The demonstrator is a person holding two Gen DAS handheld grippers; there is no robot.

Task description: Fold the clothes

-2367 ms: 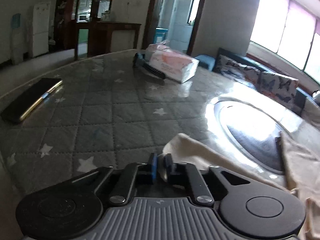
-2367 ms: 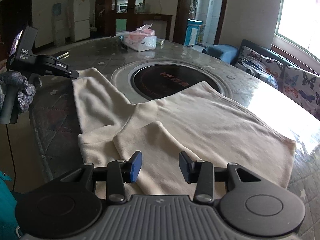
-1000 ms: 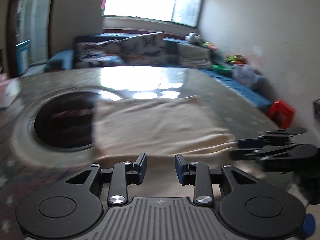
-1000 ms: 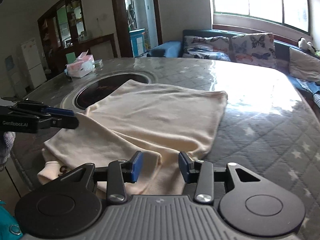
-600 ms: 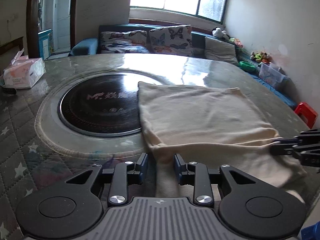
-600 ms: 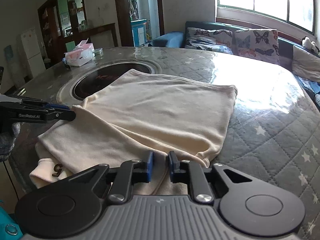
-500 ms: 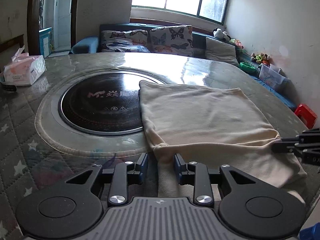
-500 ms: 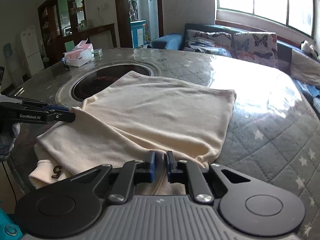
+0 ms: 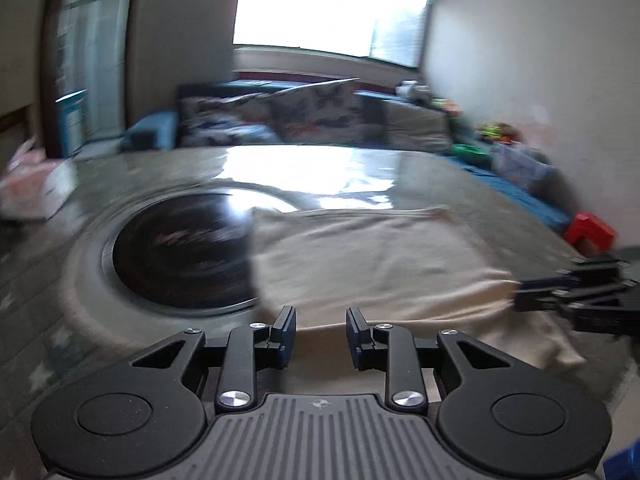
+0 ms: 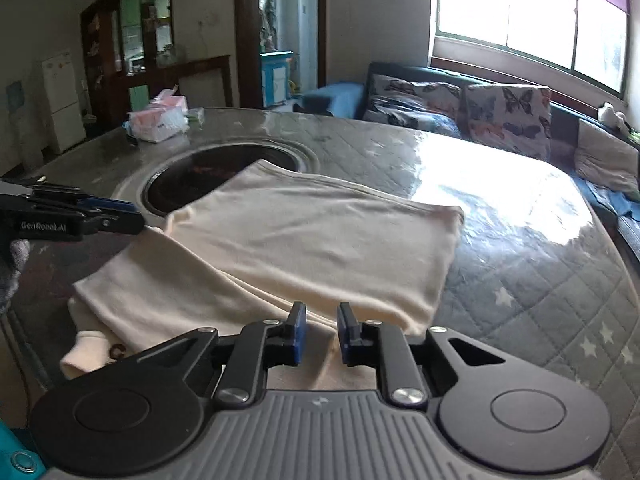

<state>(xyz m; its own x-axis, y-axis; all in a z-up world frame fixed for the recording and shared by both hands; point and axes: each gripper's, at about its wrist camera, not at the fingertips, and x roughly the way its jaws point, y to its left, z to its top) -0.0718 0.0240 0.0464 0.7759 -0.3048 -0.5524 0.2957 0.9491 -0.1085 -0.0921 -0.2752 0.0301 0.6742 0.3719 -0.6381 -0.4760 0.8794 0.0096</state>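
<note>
Right tool (image 10: 320, 330) reopened; only its view shows tissue pack (image 10: 160, 120) sharply.

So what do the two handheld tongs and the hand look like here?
Both tongs, left and right, are matte black with blue pads, silver pivot screws, round side discs and a ribbed grey base. The left one, seen side-on from the right wrist, carries white "GenRobot.AI" lettering. The hand behind it wears a grey knit glove.
</note>
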